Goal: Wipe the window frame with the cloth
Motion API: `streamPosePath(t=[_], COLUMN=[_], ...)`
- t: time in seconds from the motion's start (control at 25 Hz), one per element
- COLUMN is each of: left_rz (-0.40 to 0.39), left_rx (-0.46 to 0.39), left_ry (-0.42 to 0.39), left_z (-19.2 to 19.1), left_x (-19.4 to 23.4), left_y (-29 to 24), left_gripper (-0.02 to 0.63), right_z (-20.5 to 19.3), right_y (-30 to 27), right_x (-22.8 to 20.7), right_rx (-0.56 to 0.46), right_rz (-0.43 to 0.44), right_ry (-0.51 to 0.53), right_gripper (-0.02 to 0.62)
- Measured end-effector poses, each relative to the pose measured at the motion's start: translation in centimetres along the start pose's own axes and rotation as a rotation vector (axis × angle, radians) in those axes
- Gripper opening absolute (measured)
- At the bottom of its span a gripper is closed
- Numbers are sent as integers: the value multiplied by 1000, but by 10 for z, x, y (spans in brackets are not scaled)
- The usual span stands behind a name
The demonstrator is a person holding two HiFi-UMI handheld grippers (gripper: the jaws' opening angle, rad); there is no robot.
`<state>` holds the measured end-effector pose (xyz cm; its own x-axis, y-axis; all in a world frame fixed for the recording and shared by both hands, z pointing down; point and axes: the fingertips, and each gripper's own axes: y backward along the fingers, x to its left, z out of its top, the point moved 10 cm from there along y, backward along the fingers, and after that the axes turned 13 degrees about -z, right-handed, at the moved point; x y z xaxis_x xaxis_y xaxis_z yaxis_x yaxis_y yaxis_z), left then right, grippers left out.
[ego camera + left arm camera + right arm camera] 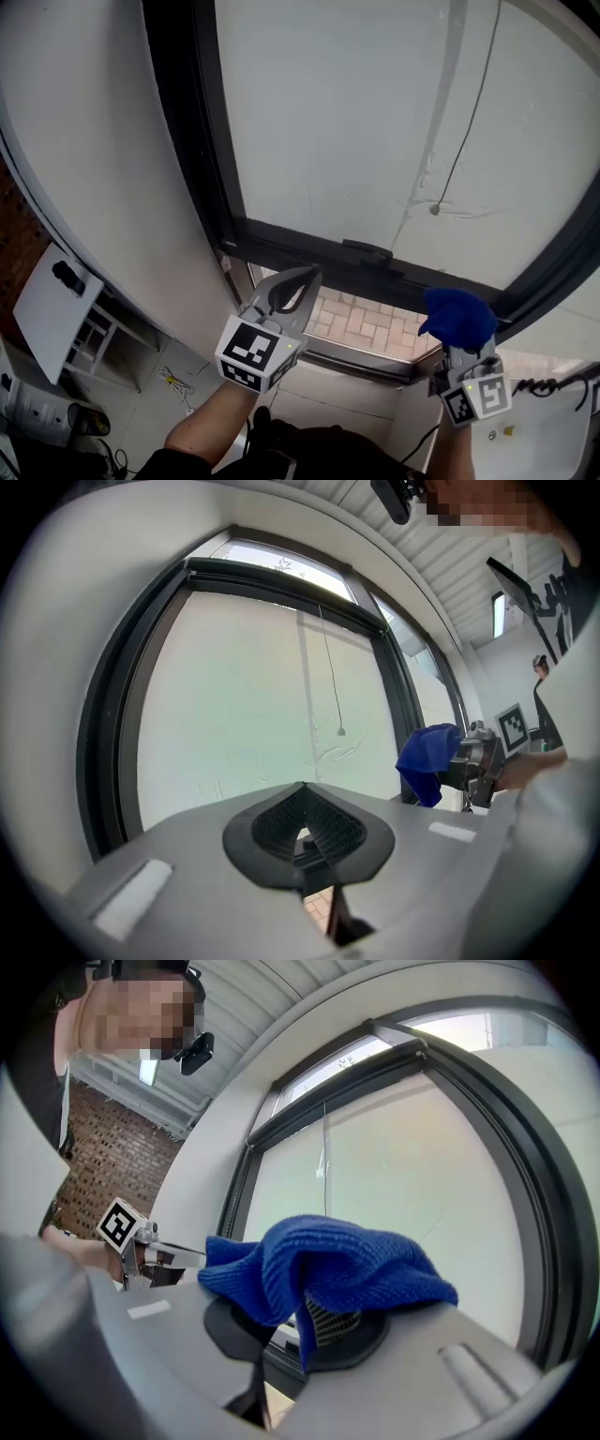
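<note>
Gripping blue cloth [458, 316] bunched, right hand-held gripper [466, 361] sat at window frame [309, 246] lower right corner in head view; contact unclear. Left hand-held gripper [309, 274] hovered near frame's lower left corner. Left gripper view showed jaws pressed together, empty, likely parked out of wiping path. Right gripper view showed jaws clamped on cloth, fold draped forward, probably as wiping face; frame's lower edge looked bare leftward, room for stroke.

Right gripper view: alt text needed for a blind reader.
The right gripper is shut on a bunched blue cloth, held up before a dark window frame around a pale pane. The left gripper shows at left.
</note>
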<state>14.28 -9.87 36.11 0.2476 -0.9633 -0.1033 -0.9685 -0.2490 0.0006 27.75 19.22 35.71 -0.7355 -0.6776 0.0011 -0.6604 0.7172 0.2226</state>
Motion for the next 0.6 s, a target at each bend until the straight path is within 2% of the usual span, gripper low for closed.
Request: streamPosePath(t=[0.08,0.2,0.6], left_rz=[-16,-47,-111], left_rx=[18,20,-5], left_ry=[20,15,5], left_z=[-4,-5,-9], left_x=[-5,-7,7], left_y=[-1,-4,3], left_gripper=[-7,-7,-8], right_z=[-2,-22,-36], right_y=[-1,4,-8], right_x=[6,4,36], right_rx=[8,64,76], right_rz=[19,-29,-55], right_ry=[-20,-37,-75], right_gripper=[52,52,51])
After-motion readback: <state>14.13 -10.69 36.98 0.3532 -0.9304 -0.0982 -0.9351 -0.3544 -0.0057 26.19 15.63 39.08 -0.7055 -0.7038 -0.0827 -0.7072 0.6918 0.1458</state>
